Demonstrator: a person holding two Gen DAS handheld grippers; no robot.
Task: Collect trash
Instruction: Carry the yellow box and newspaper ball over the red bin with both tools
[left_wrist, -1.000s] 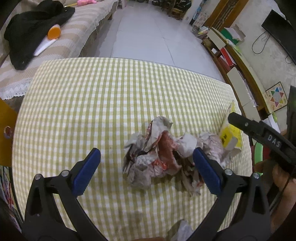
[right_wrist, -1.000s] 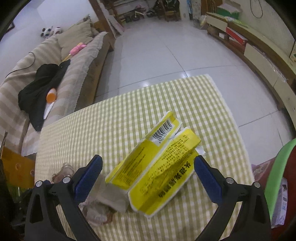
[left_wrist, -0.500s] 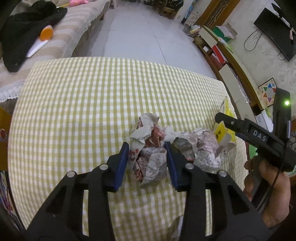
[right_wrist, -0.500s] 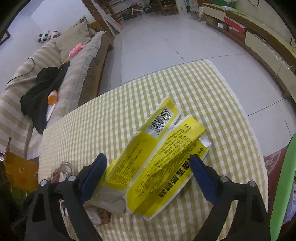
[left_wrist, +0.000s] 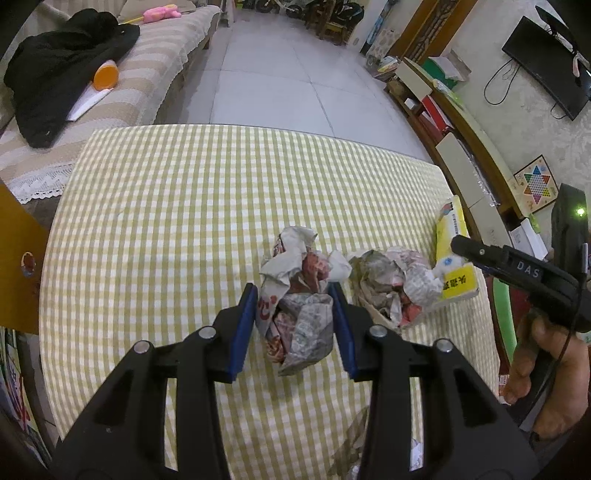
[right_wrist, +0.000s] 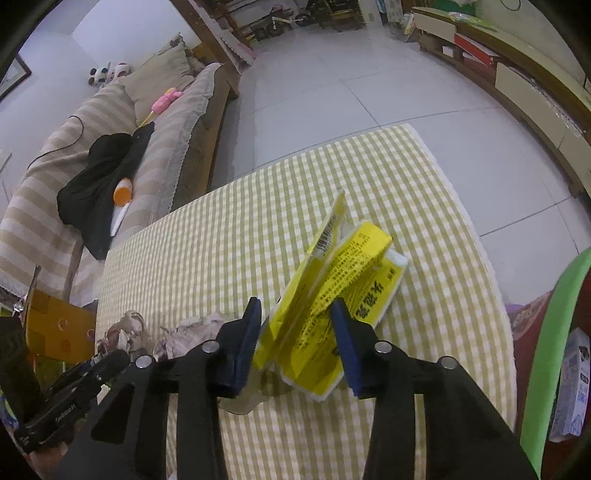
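Setting: a table under a yellow-and-white checked cloth, in a tiled living room with a striped beige sofa beyond it.
Left gripper: black frame, blue pads, pointing steeply down; its jaws have just been closing and are clenched on a crumpled wad of grey and red printed paper, which is squeezed between the pads over the middle of the cloth.
Second paper wad: another crumpled grey and red ball, lying on the cloth just to the right of the held one, touching the carton.
Right gripper: same build; its jaws have just been closing and now pinch a flattened yellow cardboard carton with black print and a barcode, its flaps folded upward between the pads near the table's right edge.
Hand: a person's hand shows at the right edge of the left wrist view, holding the right gripper's handle.
Sofa items: a black garment and an orange-capped white bottle.
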